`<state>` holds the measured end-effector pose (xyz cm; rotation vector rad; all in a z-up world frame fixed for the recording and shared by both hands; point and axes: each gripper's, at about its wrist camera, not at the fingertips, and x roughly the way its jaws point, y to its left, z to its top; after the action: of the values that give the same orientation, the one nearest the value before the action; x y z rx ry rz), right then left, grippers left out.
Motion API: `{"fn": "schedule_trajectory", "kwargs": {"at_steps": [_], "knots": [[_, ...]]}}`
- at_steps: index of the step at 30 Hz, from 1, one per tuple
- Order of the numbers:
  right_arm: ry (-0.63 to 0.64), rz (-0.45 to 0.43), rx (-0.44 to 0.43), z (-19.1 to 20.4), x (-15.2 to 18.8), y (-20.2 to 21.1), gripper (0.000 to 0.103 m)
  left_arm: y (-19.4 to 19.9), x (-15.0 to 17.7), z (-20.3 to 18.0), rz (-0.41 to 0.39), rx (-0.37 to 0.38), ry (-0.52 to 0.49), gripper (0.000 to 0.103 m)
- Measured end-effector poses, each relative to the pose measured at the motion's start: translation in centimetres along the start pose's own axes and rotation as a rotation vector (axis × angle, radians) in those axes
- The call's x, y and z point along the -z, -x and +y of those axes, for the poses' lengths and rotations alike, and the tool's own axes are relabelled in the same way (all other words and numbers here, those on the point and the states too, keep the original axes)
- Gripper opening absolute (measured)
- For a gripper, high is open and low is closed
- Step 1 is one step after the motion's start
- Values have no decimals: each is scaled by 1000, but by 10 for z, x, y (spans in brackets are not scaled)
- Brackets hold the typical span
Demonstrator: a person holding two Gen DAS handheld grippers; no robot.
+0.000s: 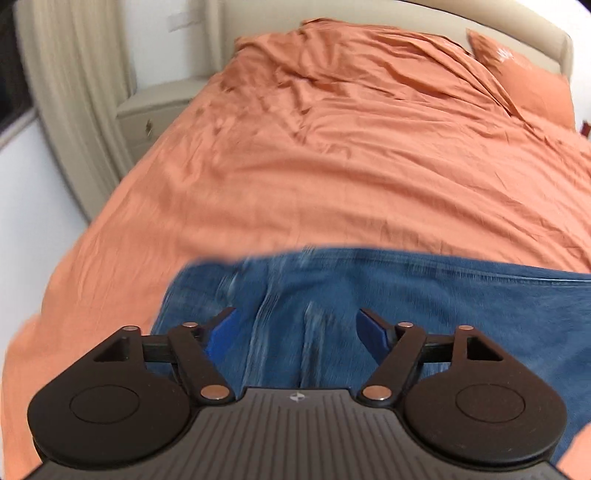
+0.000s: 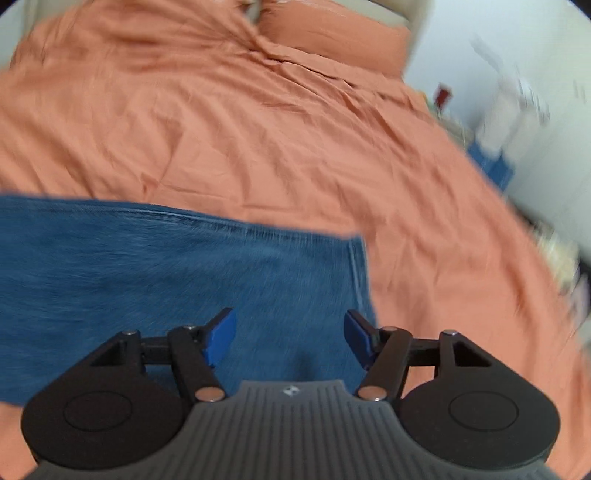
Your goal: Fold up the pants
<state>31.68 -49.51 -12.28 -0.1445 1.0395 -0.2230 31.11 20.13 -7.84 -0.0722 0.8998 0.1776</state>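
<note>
Jeans (image 1: 369,295) lie flat on the near part of my bed's wrinkled orange sheet (image 1: 332,166), below both claws. My left claw (image 1: 297,325) and right claw (image 2: 290,325) are spread wide, gripping nothing. Orange pillow (image 1: 524,77) against a beige headboard (image 1: 406,14); nightstand (image 1: 155,110) and curtain (image 1: 74,74) leftward.

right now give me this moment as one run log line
left claw open over jeans | right claw open | jeans flat on bed

Bed with rumpled orange sheet (image 1: 332,166); pillow (image 1: 524,85) at one o'clock, beige nightstand (image 1: 155,110) and curtain (image 1: 74,92) at ten o'clock; white walls, blurred.
</note>
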Motion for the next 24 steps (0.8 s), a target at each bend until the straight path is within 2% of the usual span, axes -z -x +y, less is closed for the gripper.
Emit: {"fn": "schedule_trajectory", "kwargs": {"at_steps": [1,3,5,7,9,13,15,17,18,19,20,21,24], "knots": [[-76,0,-28,-13,8,7,52,4,7,10,4,4,41,80],[-232,-12,-77,-38,24,19,48,9,21,25,-5,0,100,70],[-376,-25,-106,-65,39,25,46,10,33,34,-8,1,133,67],[-487,-29,-127,-85,51,24,37,6,43,39,5,2,154,59],[-613,-31,-166,-100,61,19,37,1,50,39,15,-8,164,46],[-777,-36,-188,-118,64,-5,37,-14,56,36,43,-43,168,35],[-827,-21,-179,-122,64,-22,35,-23,55,32,78,-70,155,29],[-876,-3,-156,-128,65,-38,30,-31,53,28,109,-98,130,27],[-909,-2,-165,-131,67,-43,23,-34,52,26,122,-109,121,26],[-942,-8,-186,-135,67,-46,11,-38,51,24,134,-119,112,26],[-949,-17,-209,-137,64,-46,7,-41,50,22,146,-129,104,25],[-932,-37,-226,-139,60,-41,2,-43,49,20,156,-137,94,24],[-781,-70,-180,-135,41,-18,0,-52,47,15,189,-157,53,23]]}}
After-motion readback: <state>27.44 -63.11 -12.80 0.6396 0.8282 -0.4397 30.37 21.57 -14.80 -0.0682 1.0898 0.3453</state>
